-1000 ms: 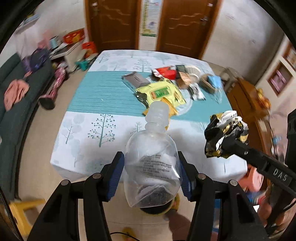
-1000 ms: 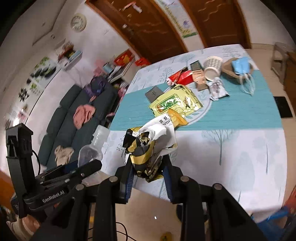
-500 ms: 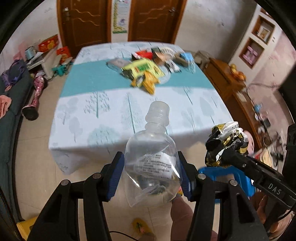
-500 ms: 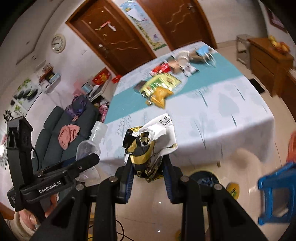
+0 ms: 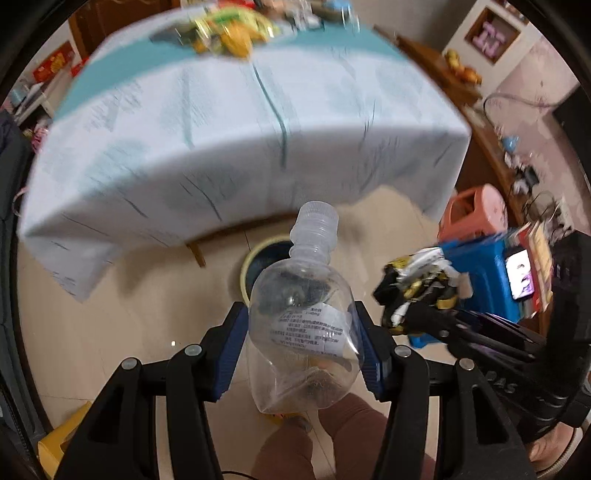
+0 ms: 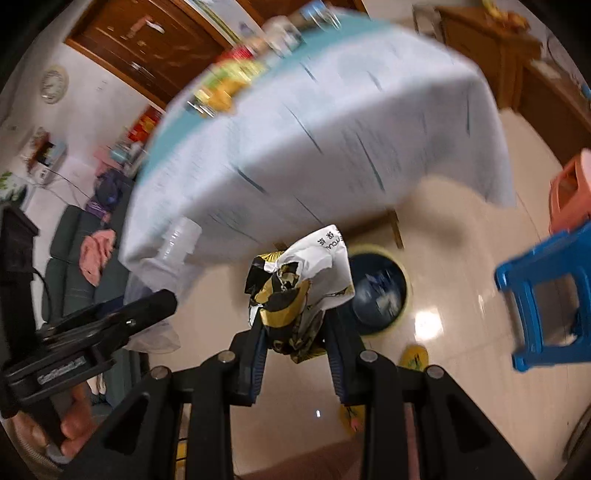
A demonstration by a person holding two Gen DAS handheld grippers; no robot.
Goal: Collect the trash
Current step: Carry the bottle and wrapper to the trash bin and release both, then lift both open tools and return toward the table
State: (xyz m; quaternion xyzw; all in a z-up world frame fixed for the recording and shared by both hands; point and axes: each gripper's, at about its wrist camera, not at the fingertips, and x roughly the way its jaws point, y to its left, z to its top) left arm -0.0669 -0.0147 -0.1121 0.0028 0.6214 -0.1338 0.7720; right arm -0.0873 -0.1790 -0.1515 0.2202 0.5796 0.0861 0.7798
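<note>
My left gripper (image 5: 301,347) is shut on a clear empty plastic bottle (image 5: 303,328), cap end pointing forward. My right gripper (image 6: 295,336) is shut on a crumpled black, gold and white wrapper (image 6: 295,288); the wrapper also shows in the left wrist view (image 5: 417,288). A yellow-rimmed trash bin (image 6: 380,291) with a dark liner stands on the floor by the table's near edge, just beyond both grippers; in the left wrist view the bin (image 5: 255,262) is partly hidden behind the bottle. More trash (image 5: 229,29) lies on the far part of the table.
The table (image 5: 221,129) with a white and teal cloth hangs over the bin's far side. A blue stool (image 6: 546,295) and a pink stool (image 6: 569,184) stand to the right. A sofa (image 6: 85,251) is at the left. My legs (image 5: 332,443) are below.
Both grippers have dropped from above the table down toward the floor, still holding bottle and wrapper. The bin under the table edge has come into view just ahead.
</note>
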